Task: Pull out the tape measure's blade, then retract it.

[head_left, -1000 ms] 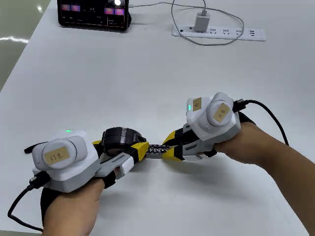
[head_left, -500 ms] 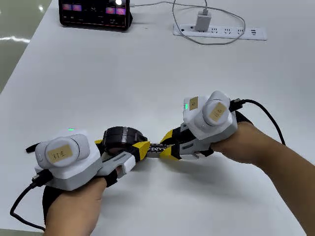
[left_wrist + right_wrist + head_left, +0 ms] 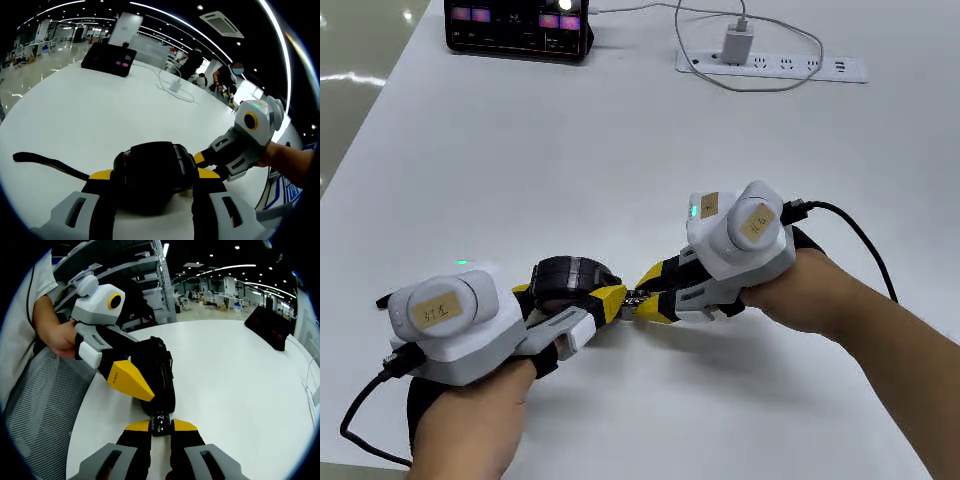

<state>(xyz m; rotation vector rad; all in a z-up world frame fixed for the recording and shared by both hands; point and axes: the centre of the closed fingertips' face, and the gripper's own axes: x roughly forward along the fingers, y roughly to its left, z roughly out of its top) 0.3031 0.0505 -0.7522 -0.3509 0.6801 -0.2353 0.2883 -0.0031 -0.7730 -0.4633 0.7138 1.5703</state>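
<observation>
White bench (image 3: 620, 150) runs bare up to its far edge, where a dark tablet (image 3: 518, 25) and a power strip (image 3: 775, 66) with a plugged-in charger (image 3: 737, 45) sit. Close to the near edge, toward the near-left corner, the tape measure (image 3: 568, 275) has its black case clamped in the left tongs (image 3: 568, 298). The left gripper view shows 1 yellow-tipped jaw on each side of the case (image 3: 150, 172), with its wrist strap (image 3: 45, 162) trailing flat on the bench.

From the case's right side a short stub of blade (image 3: 632, 298) sticks out, and the right tongs (image 3: 646, 295) are pinched shut on its end. In the right gripper view the printed blade (image 3: 161, 419) passes straight between the 2 closed jaws.

What matters is the line of the blade. Its long axis runs roughly parallel to the near edge, from the case on the left to the right tongs, which sit just beside the case. Both tongs point at each other along that line. Since so little blade is out, the pull looks barely begun. The right hand would have to travel right, straight along the blade's axis, while the left one anchors the case; a sideways drift would probably twist or kink the blade.
</observation>
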